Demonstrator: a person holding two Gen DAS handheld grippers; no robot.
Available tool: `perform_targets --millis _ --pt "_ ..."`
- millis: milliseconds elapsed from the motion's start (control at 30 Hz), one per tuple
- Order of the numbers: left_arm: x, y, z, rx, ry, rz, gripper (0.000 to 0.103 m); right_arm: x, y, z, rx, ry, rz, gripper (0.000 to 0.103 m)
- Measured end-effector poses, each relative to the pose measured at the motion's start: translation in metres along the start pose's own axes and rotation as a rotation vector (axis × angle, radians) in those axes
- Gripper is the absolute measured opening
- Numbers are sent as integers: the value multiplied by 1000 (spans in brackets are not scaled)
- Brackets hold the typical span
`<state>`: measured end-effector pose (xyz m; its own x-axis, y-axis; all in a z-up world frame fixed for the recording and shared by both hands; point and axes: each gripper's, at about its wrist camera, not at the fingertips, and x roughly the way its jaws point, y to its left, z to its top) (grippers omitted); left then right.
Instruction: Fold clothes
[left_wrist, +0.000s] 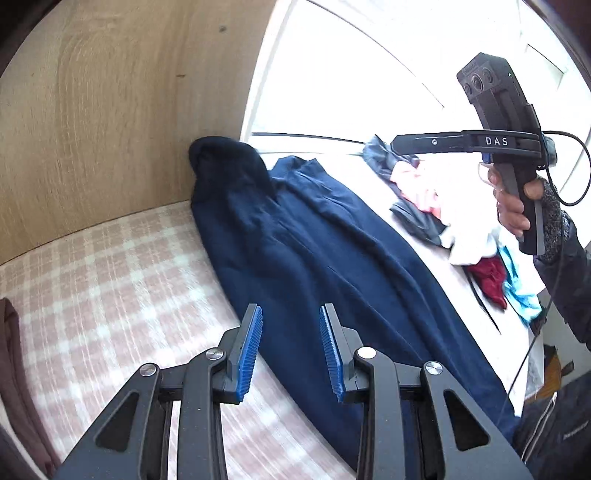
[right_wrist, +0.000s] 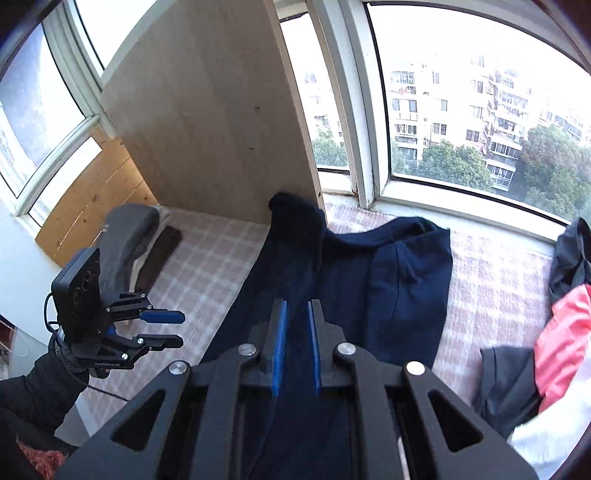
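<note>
A long navy garment (left_wrist: 314, 240) (right_wrist: 369, 277) lies spread on the pink-and-white check bedding (left_wrist: 110, 277) (right_wrist: 491, 280), its far end bunched against a wooden panel (left_wrist: 110, 129). My left gripper (left_wrist: 291, 332) hovers over the garment's near edge, open, with nothing between its blue pads; in the right wrist view the left gripper (right_wrist: 166, 328) is at the left over the bedding. My right gripper (right_wrist: 297, 314) hangs above the middle of the garment, its pads a narrow gap apart and no cloth in them. From the left wrist view the right gripper (left_wrist: 397, 143) is raised above the clothes pile.
A pile of mixed clothes (left_wrist: 461, 221) (right_wrist: 561, 332) in pink, white, red and dark lies at the right. A brown folded garment (left_wrist: 11, 350) (right_wrist: 162, 251) and grey items (right_wrist: 125, 229) sit at the left. A window (right_wrist: 480, 110) runs behind the wooden panel (right_wrist: 207, 129).
</note>
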<state>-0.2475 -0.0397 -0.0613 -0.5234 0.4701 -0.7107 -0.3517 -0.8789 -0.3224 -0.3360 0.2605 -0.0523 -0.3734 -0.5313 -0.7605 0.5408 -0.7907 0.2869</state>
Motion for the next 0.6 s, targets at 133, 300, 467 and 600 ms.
perform_targets --millis 133,300,467,600 --pt "-22 -74 -36 88 52 -46 31 -64 14 -95 45 25 -42 12" --pt "-47 -135 -93 102 121 -114 31 -69 36 -224 143 156 -49 12" --pt "-50 -188 -155 85 203 -186 31 -35 68 -303 70 260 -33 12" --pt "-43 -223 -200 52 239 -195 31 -24 87 -332 -32 297 -14 12"
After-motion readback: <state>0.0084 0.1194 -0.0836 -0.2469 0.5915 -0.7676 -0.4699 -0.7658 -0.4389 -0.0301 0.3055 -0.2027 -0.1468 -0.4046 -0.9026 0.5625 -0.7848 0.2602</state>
